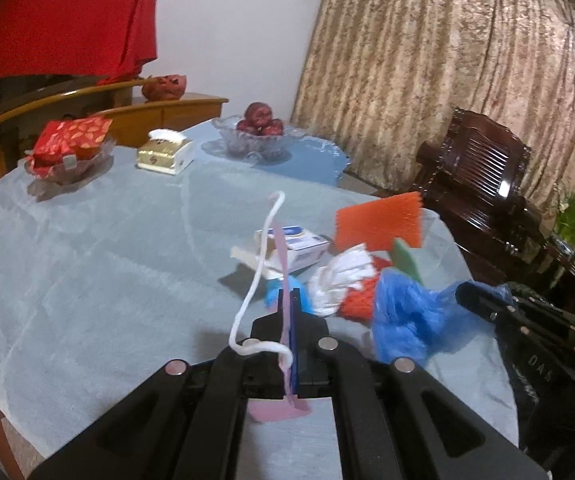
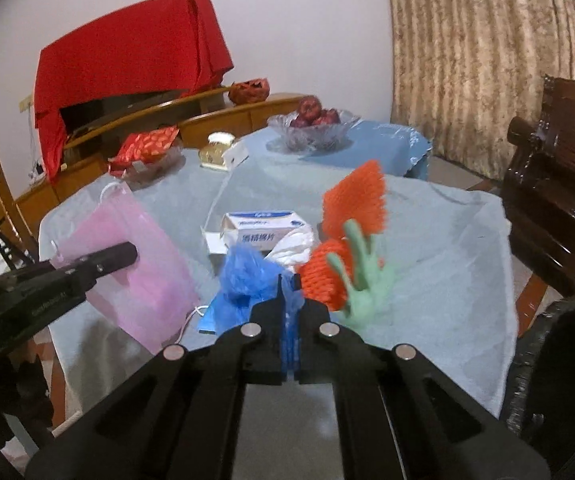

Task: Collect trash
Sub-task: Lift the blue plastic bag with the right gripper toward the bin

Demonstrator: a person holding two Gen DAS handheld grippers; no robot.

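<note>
The left gripper point(image 1: 290, 296) is clenched on a pink face mask point(image 2: 143, 268), pinching its edge so the sheet hangs clear of the table point(image 1: 87, 260). In the left wrist view the mask shows edge-on, its long axis running from 6 o'clock up to 12 o'clock between the fingers, with its white ear loop point(image 1: 259, 264) curling upward toward 12 o'clock. In the right wrist view the mask faces broadside at 9 o'clock, tilted with its lower corner toward 5 o'clock.

The right gripper point(image 2: 290, 284) is closed on a crumpled blue plastic bag point(image 2: 247, 280); the thin film is squeezed between its fingers, the bulk bunched toward 11 o'clock.

Ahead on the table lie an orange foam net point(image 2: 355, 200), a green glove point(image 2: 367, 284) with fingers pointing to 12 o'clock, white crumpled paper point(image 1: 339, 280) and a white box point(image 2: 263, 228).
</note>
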